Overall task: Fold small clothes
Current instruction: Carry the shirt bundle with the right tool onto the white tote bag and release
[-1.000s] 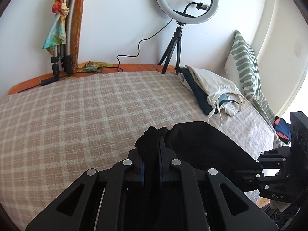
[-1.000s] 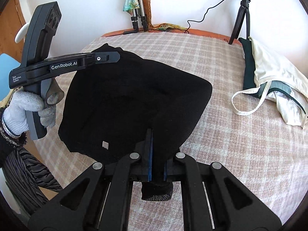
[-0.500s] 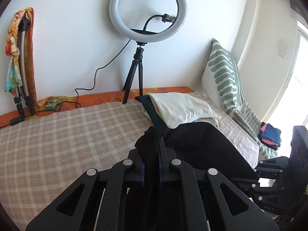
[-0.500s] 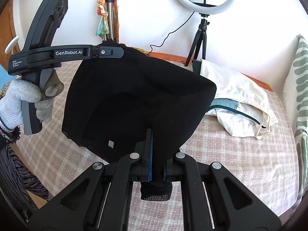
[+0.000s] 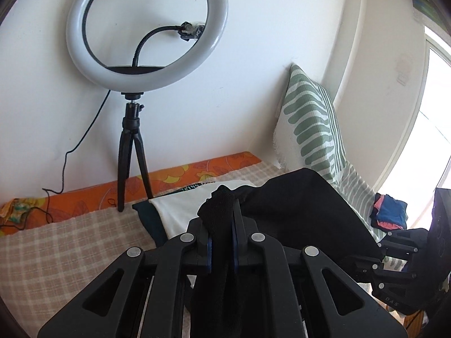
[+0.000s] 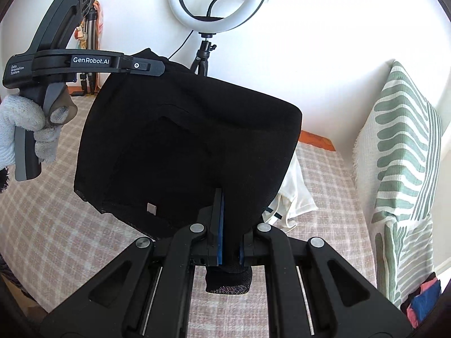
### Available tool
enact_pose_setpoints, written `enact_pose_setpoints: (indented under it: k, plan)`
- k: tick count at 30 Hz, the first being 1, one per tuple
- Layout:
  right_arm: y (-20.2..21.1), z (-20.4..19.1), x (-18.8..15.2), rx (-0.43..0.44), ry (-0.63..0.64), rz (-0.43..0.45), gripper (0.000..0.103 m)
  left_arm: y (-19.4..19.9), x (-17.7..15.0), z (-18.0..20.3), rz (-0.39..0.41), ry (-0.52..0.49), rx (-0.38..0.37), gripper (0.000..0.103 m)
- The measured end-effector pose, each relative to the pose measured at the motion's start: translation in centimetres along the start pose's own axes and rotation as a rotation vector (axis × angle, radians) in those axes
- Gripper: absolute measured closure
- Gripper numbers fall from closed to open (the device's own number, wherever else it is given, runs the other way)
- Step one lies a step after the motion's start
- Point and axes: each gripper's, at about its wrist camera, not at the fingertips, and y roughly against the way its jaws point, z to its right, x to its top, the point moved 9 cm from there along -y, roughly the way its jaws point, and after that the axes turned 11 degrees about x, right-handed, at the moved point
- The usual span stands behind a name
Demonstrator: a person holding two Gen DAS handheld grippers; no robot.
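Black garment (image 6: 183,140) is held up in the air over the bed (image 6: 56,239), stretched between both tongs, clear of the cover. Left tongs (image 5: 221,242) are closed on one bunched corner; right tongs (image 6: 229,242) are closed on another corner, with a mesh end poking out below the pads. My read: no fold made on this piece yet; it's hanging open, so lay flat, fold, and stack are all left.

Looks like some work is done: a folded pile (image 5: 180,214) sits by the tripod (image 5: 132,152), one white and one dark item visible, maybe more underneath.

Count:
- 1 black garment in hand
- 1 pile, at least 2 items
- 1 small coloured bundle (image 5: 389,214) at the bed's right edge, unclear whether folded
- 2 tongs
- 1 ring light (image 5: 146,31)
- 1 striped pillow (image 6: 403,146)
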Motion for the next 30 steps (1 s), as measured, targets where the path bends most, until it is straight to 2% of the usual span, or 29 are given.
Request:
enact_pose_setpoints:
  k: [7, 10, 14, 16, 19, 22, 24, 26, 29, 30]
  plan:
    - [-4.0, 6.3, 2.2, -0.065, 0.039, -0.008, 0.095, -5.6, 2.7, 1.2, 0.023, -0.025, 0.025, 0.095]
    - [-6.6, 7.9, 2.6, 0.002, -0.017, -0.004, 0.095, -8.2, 2.8, 0.6, 0.011, -0.019, 0.05, 0.095]
    - [-10.5, 9.5, 2.0, 0.033, -0.053, -0.031, 0.095, -11.8, 2.2, -1.2, -0.051, 0.003, 0.08, 0.095]
    - [-12.0, 10.2, 1.2, 0.04, -0.08, -0.055, 0.095, -13.2, 2.0, -2.5, -0.068, -0.027, 0.164, 0.092]
    - [-13.1, 10.9, 0.3, 0.071, -0.131, -0.075, 0.095, -13.7, 2.3, -4.5, -0.048, -0.057, 0.265, 0.091]
    - [-13.4, 11.7, -0.2, 0.126, -0.207, -0.083, 0.094, -13.3, 2.2, -5.6, -0.047, -0.049, 0.265, 0.091]
    - [-13.3, 12.3, -0.5, 0.154, -0.262, -0.083, 0.085, -12.9, 1.9, -5.9, -0.053, -0.055, 0.264, 0.091]
    - [-13.0, 12.9, -0.8, 0.176, -0.317, -0.072, 0.073, -12.4, 1.5, -6.1, -0.065, -0.048, 0.25, 0.084]
    - [-12.5, 13.4, -1.2, 0.182, -0.36, -0.064, 0.071, -11.7, 1.0, -6.2, -0.078, -0.034, 0.238, 0.067]
    - [-12.3, 13.4, -1.4, 0.172, -0.363, -0.067, 0.07, -11.5, 1.0, -6.0, -0.078, -0.034, 0.232, 0.067]
